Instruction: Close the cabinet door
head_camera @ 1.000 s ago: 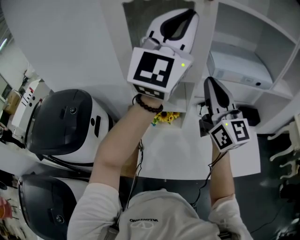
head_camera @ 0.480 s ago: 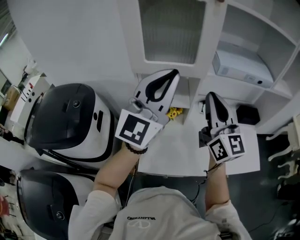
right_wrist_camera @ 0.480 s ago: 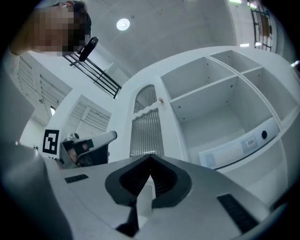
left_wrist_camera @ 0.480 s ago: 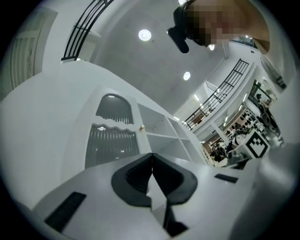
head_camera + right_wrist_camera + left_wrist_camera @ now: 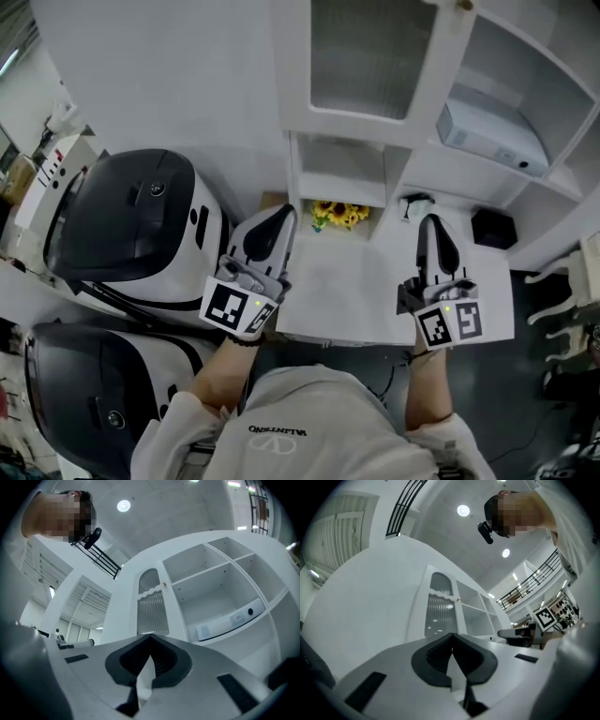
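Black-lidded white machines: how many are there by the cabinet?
2. One machine stands just left of the cabinet; the second machine sits nearer the person, cut off by the picture's edge. More could be out of view.

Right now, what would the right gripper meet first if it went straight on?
Probably the ribbed cabinet door, just beyond the shut jaws of the right gripper in its own view; depth is unclear.
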Tool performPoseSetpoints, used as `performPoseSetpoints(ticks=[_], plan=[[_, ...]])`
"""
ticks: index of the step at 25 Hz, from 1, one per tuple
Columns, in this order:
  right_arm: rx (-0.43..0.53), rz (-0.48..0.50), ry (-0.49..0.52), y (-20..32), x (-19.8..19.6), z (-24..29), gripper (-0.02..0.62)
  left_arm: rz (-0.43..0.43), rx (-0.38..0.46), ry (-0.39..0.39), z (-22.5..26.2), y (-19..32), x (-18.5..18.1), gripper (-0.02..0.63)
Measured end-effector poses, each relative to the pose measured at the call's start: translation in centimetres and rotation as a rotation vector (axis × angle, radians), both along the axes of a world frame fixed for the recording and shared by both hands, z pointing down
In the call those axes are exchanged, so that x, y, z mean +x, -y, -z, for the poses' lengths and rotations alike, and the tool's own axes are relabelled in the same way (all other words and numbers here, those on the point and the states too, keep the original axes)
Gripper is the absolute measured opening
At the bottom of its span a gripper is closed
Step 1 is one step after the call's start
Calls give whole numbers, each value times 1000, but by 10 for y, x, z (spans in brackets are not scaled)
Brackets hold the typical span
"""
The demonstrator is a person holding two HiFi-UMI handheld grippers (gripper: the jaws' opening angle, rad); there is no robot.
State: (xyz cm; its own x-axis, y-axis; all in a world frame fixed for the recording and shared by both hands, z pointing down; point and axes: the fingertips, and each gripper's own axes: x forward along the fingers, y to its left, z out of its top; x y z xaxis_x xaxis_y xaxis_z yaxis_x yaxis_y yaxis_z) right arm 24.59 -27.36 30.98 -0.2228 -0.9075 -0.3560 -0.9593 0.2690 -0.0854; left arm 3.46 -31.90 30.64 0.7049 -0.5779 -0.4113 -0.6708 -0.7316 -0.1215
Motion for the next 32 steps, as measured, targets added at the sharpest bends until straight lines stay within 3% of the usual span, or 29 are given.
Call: performPoseSetpoints(ticks=[10, 32], plan=[[-71, -73, 23, -26, 15, -30, 11, 99, -159, 58, -75, -4, -57, 5], [-97, -77, 5, -38, 22, -39, 9, 125, -184, 52, -85, -19, -60, 5]])
